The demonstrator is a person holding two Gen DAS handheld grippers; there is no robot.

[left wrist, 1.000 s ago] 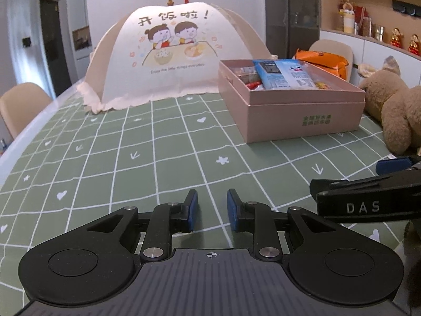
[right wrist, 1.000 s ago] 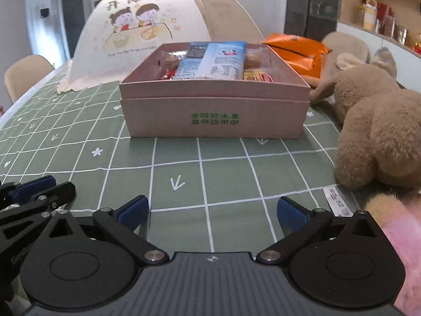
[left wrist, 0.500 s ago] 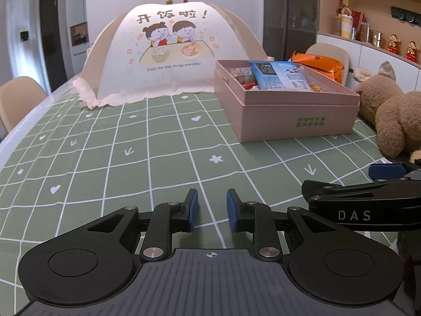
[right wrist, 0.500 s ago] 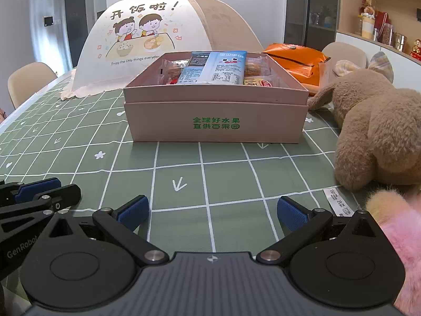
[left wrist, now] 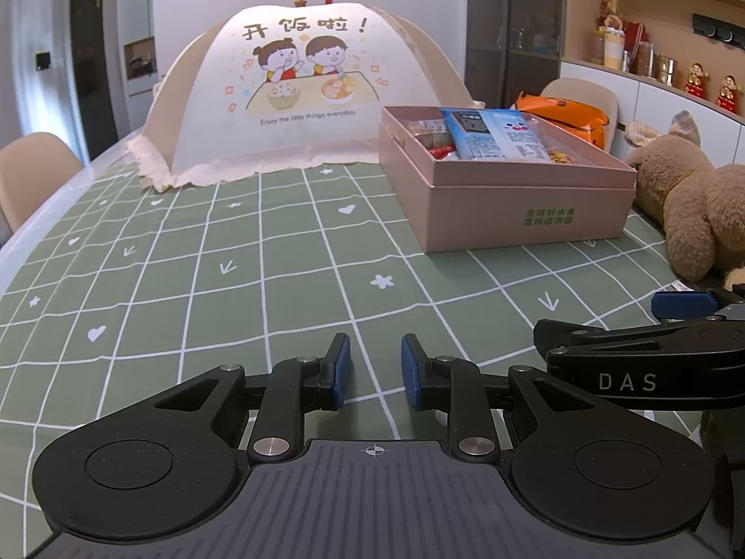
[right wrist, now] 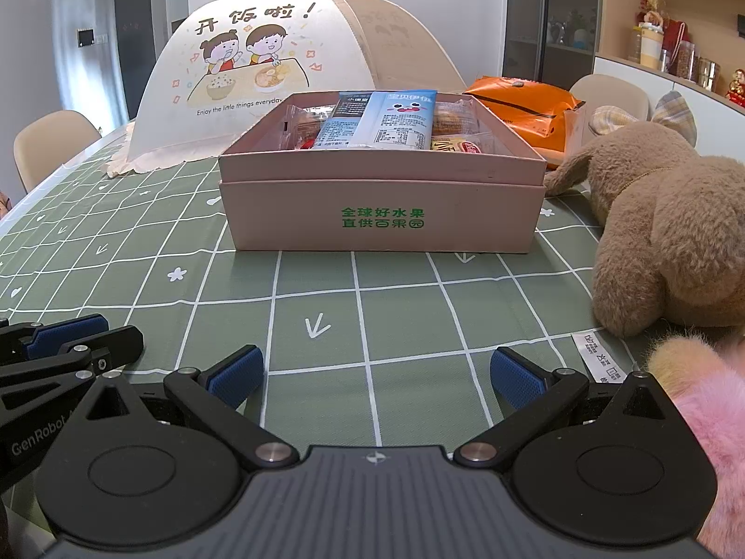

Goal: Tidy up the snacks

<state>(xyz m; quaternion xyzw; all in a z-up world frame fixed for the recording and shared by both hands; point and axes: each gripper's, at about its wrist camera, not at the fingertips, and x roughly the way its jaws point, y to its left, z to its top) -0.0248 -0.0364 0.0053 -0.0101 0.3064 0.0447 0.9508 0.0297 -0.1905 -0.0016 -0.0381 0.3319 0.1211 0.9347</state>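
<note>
A pink box [right wrist: 382, 214] with green lettering stands on the green checked tablecloth, filled with several snack packs, a blue-and-white packet [right wrist: 405, 119] on top. It also shows in the left wrist view [left wrist: 526, 214] at the right. My left gripper [left wrist: 372, 368] hovers low over the cloth, its jaws narrowly apart and empty, well short of the box. My right gripper [right wrist: 377, 372] is wide open and empty, in front of the box. An orange snack bag [right wrist: 521, 107] lies behind the box.
A domed mesh food cover [left wrist: 302, 93] with a cartoon print stands at the back left. A brown plush toy [right wrist: 666, 228] lies right of the box, and pink fur [right wrist: 712, 419] sits at the right gripper's side. Chairs and shelves ring the table.
Both grippers have drawn back and risen slightly from the box; the view is more level. Neither jaw opening has changed.
</note>
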